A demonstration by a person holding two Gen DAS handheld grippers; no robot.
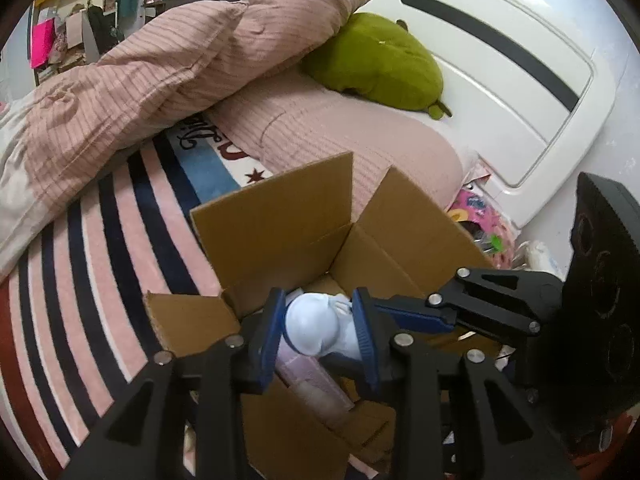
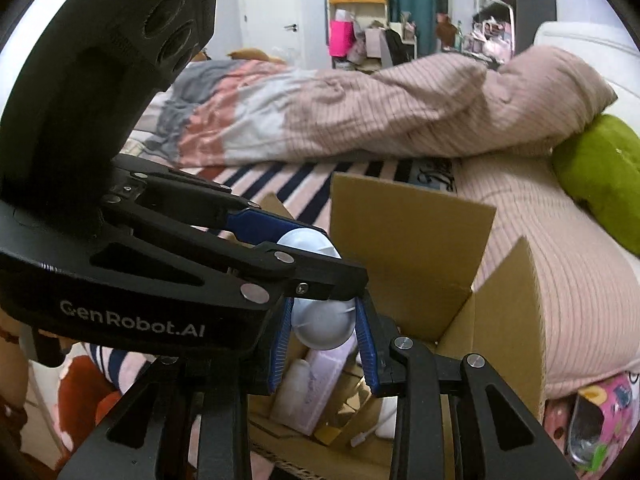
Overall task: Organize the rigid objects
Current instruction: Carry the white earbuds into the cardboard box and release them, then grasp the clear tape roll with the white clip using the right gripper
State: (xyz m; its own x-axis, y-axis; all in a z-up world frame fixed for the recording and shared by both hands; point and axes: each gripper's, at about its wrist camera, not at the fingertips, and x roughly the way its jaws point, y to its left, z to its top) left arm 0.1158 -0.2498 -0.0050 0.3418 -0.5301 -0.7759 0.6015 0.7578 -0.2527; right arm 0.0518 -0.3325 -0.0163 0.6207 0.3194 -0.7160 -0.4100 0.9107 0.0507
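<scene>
Holding: white rounded object (image 1: pixel 316 328) over open cardboard box (image 1: pixel 276 216), both grippers on it
Left gripper (image 1: pixel 320 332): jaws clamped on white object, blue pads flush on both flanks
Right gripper (image 2: pixel 326 344): jaws clenched on same object, pads either side
Crossing: right fingers enter left view from the right, roughly square to left fingers
Object position: between both jaw pairs, above box interior, clear of flaps
Long axis: unclear, partly hidden by pads; looks squat and domed
Box contents: pale pink carton (image 2: pixel 320 384) and small white bottle (image 2: pixel 292 388) directly beneath
Direction of drop: straight down from jaws
Nearer hand: neither, equal contact
Risk: landing on pink carton, tipping
Surroundings: box on striped blanket (image 1: pixel 120 280), green plush (image 1: pixel 380 60) well apart
</scene>
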